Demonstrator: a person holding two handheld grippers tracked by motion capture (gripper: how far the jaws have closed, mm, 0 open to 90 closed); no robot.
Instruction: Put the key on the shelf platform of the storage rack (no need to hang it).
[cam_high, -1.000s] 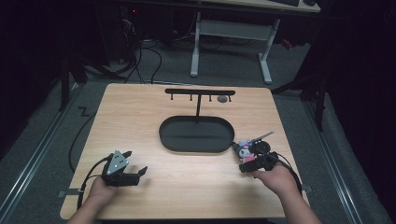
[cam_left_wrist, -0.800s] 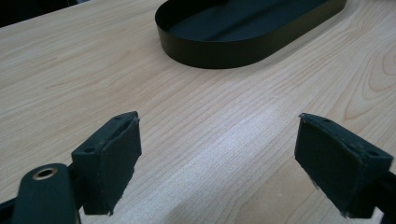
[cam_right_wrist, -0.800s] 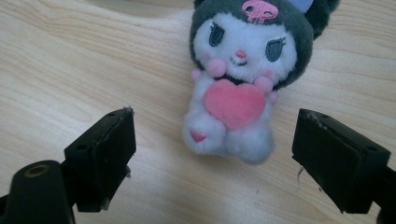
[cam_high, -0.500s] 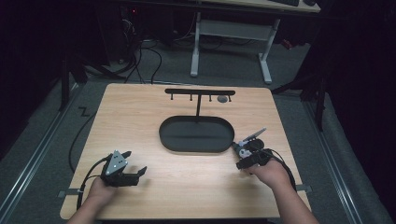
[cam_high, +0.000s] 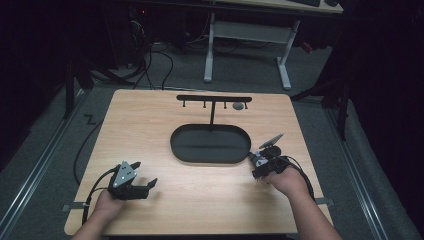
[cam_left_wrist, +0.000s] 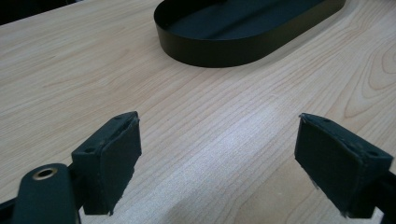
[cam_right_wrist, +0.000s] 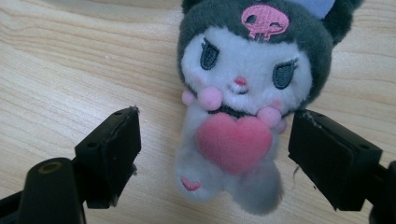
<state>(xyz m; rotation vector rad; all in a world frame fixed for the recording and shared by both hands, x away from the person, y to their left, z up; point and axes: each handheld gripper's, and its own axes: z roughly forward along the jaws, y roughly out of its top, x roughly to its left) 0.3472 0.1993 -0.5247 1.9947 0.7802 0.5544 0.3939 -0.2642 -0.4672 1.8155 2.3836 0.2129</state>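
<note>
Plush (cam_right_wrist: 238, 107) now bracketed by spread right gripper (cam_right_wrist: 212, 154), moving in nearer; closing for pickup likely. Left gripper (cam_left_wrist: 219, 163) spread, idling.

My table (cam_high: 150, 130): pale wood, wavy grain. Oval tray (cam_high: 210, 144): matte black, as is its hook stand (cam_high: 214, 98). Plush toy (cam_right_wrist: 243, 88): white face, dark grey hood with pink skull, pink heart, grey body. My gripper pads (cam_left_wrist: 109, 156): black.
</note>
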